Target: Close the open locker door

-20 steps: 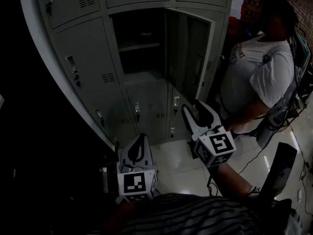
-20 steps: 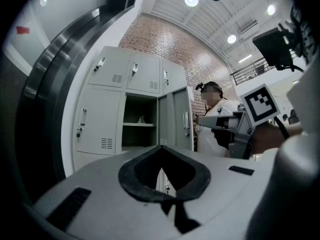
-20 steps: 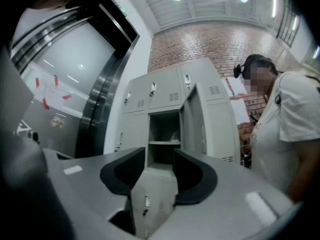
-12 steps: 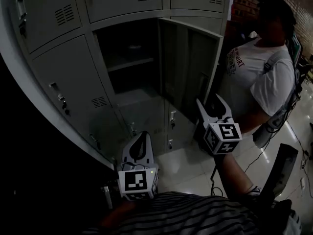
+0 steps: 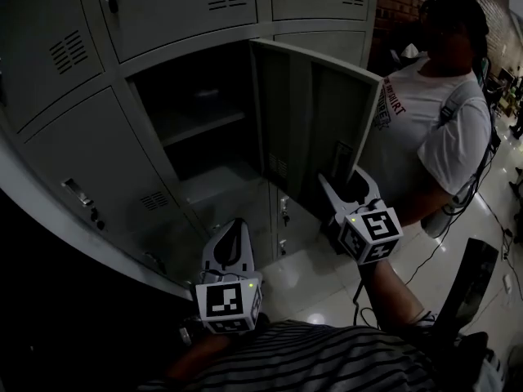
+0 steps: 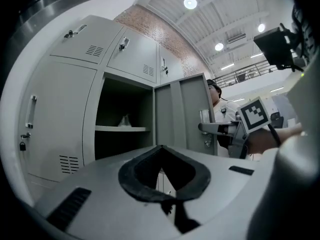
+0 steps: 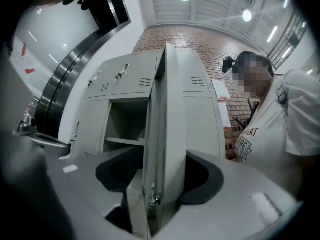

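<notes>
one change: right gripper point(image 5: 343, 182), spread, now straddles locker door point(image 5: 315, 113); left gripper point(image 5: 235, 229) pressed together.

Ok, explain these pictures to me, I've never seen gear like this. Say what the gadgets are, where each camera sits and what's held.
No robot here: a person holds a two-jaw gripper in each hand. The dark picture comes from a camera on that person's head, looking down; the other two come from cameras riding on the grippers. The left gripper hangs low, jaws together, empty. The right gripper has its jaws apart, straddling the edge of the open locker door, nothing clamped. The compartment behind holds a shelf. A bystander in a white T-shirt stands beside the lockers.
</notes>
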The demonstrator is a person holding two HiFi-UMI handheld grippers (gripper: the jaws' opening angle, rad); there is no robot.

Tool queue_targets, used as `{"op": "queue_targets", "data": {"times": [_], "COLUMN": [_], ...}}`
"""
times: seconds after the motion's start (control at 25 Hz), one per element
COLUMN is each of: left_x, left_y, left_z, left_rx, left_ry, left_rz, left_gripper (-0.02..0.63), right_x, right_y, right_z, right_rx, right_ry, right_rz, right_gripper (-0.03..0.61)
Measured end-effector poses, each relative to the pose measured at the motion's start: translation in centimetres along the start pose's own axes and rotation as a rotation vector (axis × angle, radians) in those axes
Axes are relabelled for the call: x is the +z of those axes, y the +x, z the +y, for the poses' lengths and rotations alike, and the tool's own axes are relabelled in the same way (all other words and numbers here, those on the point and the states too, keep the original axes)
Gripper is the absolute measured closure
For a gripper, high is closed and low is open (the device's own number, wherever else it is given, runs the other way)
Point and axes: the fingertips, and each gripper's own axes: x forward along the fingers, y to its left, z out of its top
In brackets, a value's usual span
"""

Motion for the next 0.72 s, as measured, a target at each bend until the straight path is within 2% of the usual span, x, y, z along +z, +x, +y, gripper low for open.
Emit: {"op": "queue_targets", "data": {"times": [0.12, 0.4, 0.56, 0.72], "left_x": [0.1, -0.8, -1.0, -1.4], "left_y": [-0.1, -1.8, -3.1, -3.8], "left_z": [0.2, 1.8, 4.8, 8.9], "left_rx": [0.013, 0.072, 0.137, 0.196], "left_ry": [-0.012, -0.036, -0.043, -0.051], "left_rz": [-0.004, 0.007, 0.005, 0.01], "left_gripper": [0.609, 0.609, 0.609, 0.609], "right_x": [0.4, 0.6, 0.2, -0.3], "right_y": [-0.7, -1.2, 1.0, 4.6], "right_z": [2.3, 13.1, 18.5, 22.5], "right_rx": [0.074, 0.34, 0.446, 0.505], "right_ry": [0.011, 0.002, -0.008, -0.035], "right_rz": [0.004, 0.012, 0.014, 0.005], "right_gripper": [0.392, 0.415, 0.429, 0.443]}}
